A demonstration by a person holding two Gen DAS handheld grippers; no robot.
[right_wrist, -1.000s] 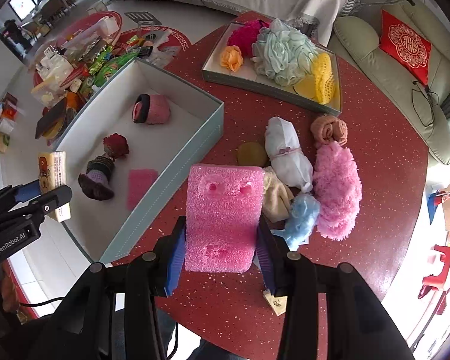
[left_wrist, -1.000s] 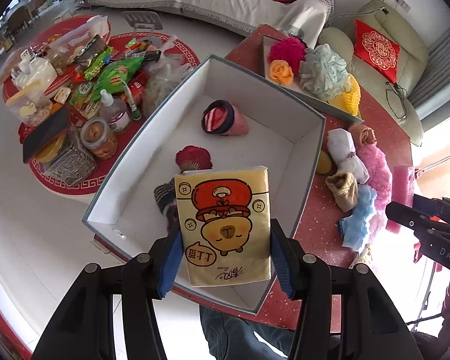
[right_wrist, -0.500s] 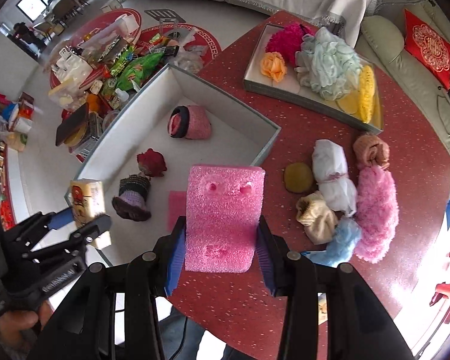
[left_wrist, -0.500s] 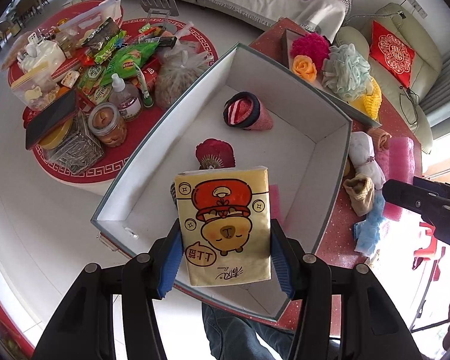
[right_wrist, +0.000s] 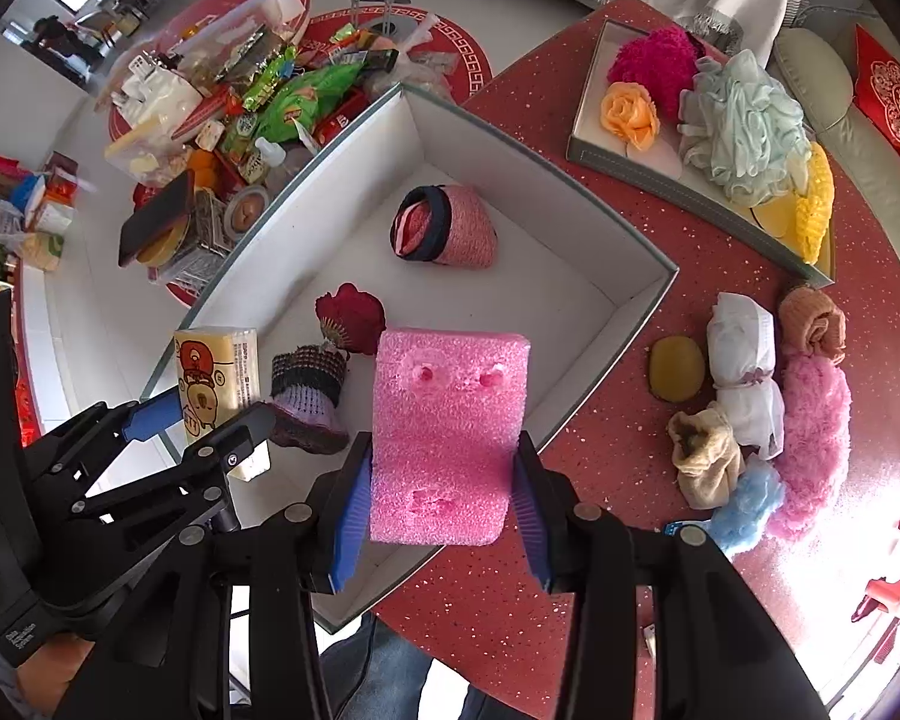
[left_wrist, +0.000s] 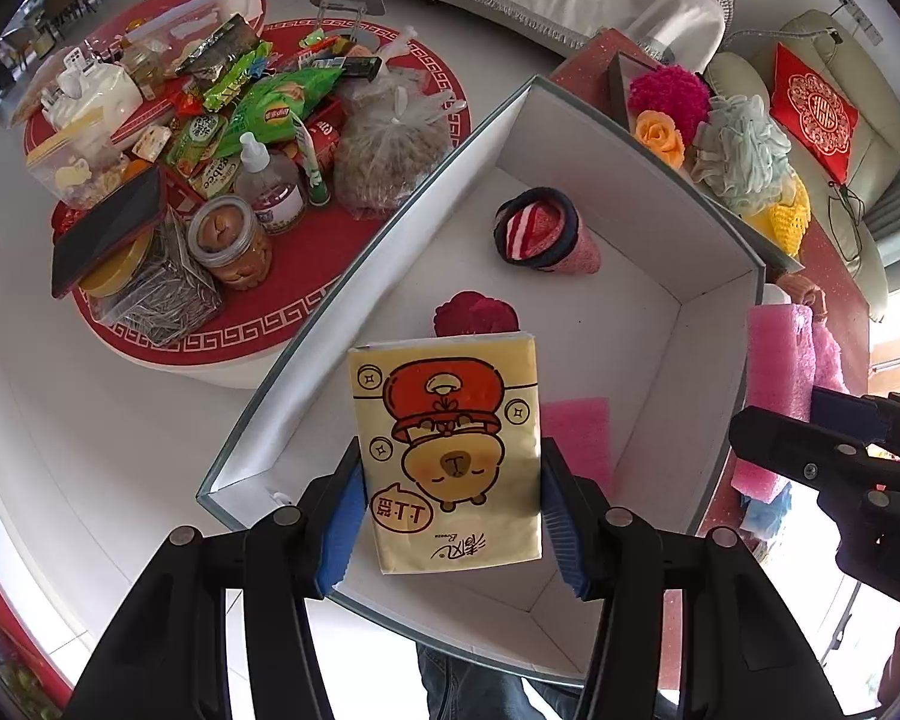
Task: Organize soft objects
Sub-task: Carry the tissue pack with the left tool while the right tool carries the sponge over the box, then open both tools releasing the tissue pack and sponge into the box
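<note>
Two grips over one white box (left_wrist: 342,324): the left hand-held gripper (left_wrist: 450,504) clamps a yellow tissue pack (left_wrist: 447,450), the right hand-held gripper (right_wrist: 438,504) beside it squeezes a pink sponge (right_wrist: 447,432), both above the box on the red tabletop (right_wrist: 720,312).

The yellow tissue pack (left_wrist: 450,456) carries a cartoon capybara in a red hat, with a speech bubble of two red characters that read upside down and cannot be made out, plus a line of brush script below it, also unreadable. Left of the pack, on the low red table (left_wrist: 306,264), a green crisp bag (left_wrist: 276,102) bears the Lay's roundel, and a small green packet (left_wrist: 210,165) reads "abcee". In the right wrist view, the body of the left gripper (right_wrist: 195,420) shows "Data Acquisition System" in white.
</note>
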